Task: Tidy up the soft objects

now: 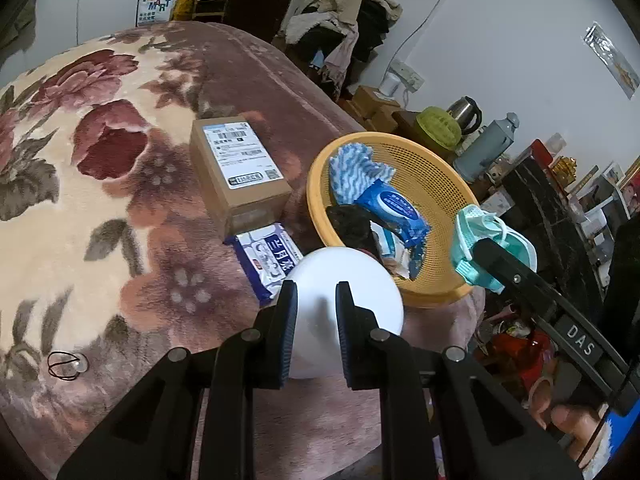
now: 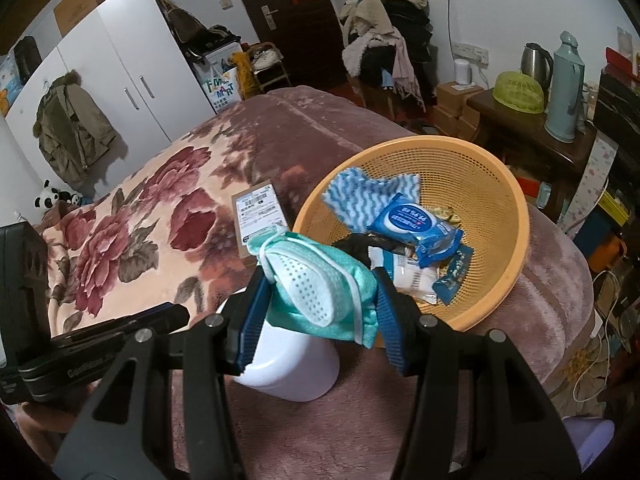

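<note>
Plush floral blanket (image 2: 132,216) covers the bed; on it sits the round orange mesh basket (image 2: 508,184), already holding soft packets. Beside its rim, the right gripper (image 2: 320,312) is clamped on a crumpled teal mask (image 2: 320,280), likely dropped in next. The left gripper (image 1: 316,328) is closed, empty.

A cardboard box (image 1: 240,172) lies on the floral blanket (image 1: 60,200) — white wardrobe (image 2: 132,80) behind.
</note>
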Available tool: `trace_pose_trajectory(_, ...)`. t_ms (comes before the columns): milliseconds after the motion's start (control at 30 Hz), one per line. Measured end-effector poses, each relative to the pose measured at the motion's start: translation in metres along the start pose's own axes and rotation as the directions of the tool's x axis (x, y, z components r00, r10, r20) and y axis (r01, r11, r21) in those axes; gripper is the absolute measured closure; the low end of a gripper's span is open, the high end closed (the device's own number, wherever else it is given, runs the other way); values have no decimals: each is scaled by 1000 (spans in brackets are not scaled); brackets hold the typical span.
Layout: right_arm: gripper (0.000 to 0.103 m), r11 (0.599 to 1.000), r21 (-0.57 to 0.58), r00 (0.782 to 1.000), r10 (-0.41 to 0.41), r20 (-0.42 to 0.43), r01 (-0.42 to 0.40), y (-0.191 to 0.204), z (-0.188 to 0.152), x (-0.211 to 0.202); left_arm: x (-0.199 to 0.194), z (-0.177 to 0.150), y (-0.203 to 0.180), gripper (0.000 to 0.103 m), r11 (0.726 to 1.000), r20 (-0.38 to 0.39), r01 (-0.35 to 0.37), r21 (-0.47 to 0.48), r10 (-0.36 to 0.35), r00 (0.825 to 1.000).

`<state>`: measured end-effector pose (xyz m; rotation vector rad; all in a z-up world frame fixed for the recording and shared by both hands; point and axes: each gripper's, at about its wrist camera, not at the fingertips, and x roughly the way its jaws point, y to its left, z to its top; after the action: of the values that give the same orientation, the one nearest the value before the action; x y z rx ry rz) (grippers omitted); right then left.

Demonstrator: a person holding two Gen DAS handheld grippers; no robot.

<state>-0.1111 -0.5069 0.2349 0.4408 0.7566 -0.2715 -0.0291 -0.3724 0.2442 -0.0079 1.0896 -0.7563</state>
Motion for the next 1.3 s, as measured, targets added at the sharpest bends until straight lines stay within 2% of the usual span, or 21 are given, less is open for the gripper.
trace_pose_trajectory(100, 50, 1000, 9, 1000, 0, -1, 0, -5, 1, 0, -7, -3, 13, 82, 1000, 36, -10, -27, 11, 999)
trace_pose_trajectory(133, 50, 1000, 11, 1000, 1, 1, -1, -6, 2, -1, -13, -9, 31, 76, 997, 67, -36, -63, 40, 997)
trace_pose_trajectory(167, 50, 1000, 13, 1000, 2, 4, -2, -7, 2, -2, -16, -13, 43, 58, 995, 79, -66, -80, 73, 994)
trace_pose_trajectory(200, 50, 1000, 13, 1000, 3, 9, -3, -8, 2, -3, -20, -24, 67, 47, 983, 101, -140, -119, 152, 983)
trace_pose_trajectory(233, 50, 1000, 11, 1000, 2, 11, -2, -9, 3, -3, -22, -31, 85, 47, 972, 106, -180, -150, 197, 975)
trace_pose_trajectory(333, 50, 1000, 13, 1000, -2, 12, 2, -13, 4, 1, -23, -66, 150, 47, 937, 62, -240, -254, 263, 963)
trace_pose_trajectory(433, 50, 1000, 21, 1000, -3, 7, 3, -16, 3, 7, -22, -100, 193, 47, 922, 42, -244, -301, 269, 962)
trace_pose_trajectory(533, 50, 1000, 17, 1000, -7, 0, 7, -16, 1, 12, -15, -129, 220, 48, 921, 2, -254, -294, 266, 964)
trace_pose_trajectory(633, 50, 1000, 16, 1000, -14, -10, 14, -16, -2, 17, -5, -152, 225, 54, 941, -16, -209, -266, 212, 977)
trace_pose_trajectory(700, 50, 1000, 18, 1000, -20, -16, 20, -16, -3, 20, 1, -156, 227, 57, 948, -10, -194, -252, 198, 980)
trace_pose_trajectory(800, 50, 999, 21, 999, -30, -24, 31, -18, -4, 24, 9, -150, 230, 57, 953, 39, -167, -254, 183, 982)
trace_pose_trajectory(933, 50, 999, 20, 999, -45, -24, 45, -20, -4, 23, 18, -137, 239, 59, 936, 59, -212, -282, 238, 969)
trace_pose_trajectory(967, 50, 999, 20, 999, -48, -24, 49, -21, -4, 24, 20, -137, 241, 62, 933, 60, -216, -287, 242, 968)
trace_pose_trajectory(1067, 50, 998, 25, 998, -59, -29, 60, -25, -4, 26, 15, -138, 242, 69, 931, 92, -210, -297, 247, 965)
trace_pose_trajectory(1133, 50, 997, 26, 997, -66, -33, 67, -26, -5, 28, 9, -139, 240, 69, 935, 119, -198, -295, 242, 963)
trace_pose_trajectory(1233, 50, 997, 23, 997, -73, -37, 74, -27, -5, 32, 13, -133, 240, 69, 929, 118, -254, -269, 293, 949)
trace_pose_trajectory(1300, 50, 997, 29, 997, -70, -38, 71, -27, -5, 33, 24, -129, 247, 69, 919, 72, -293, -265, 322, 944)
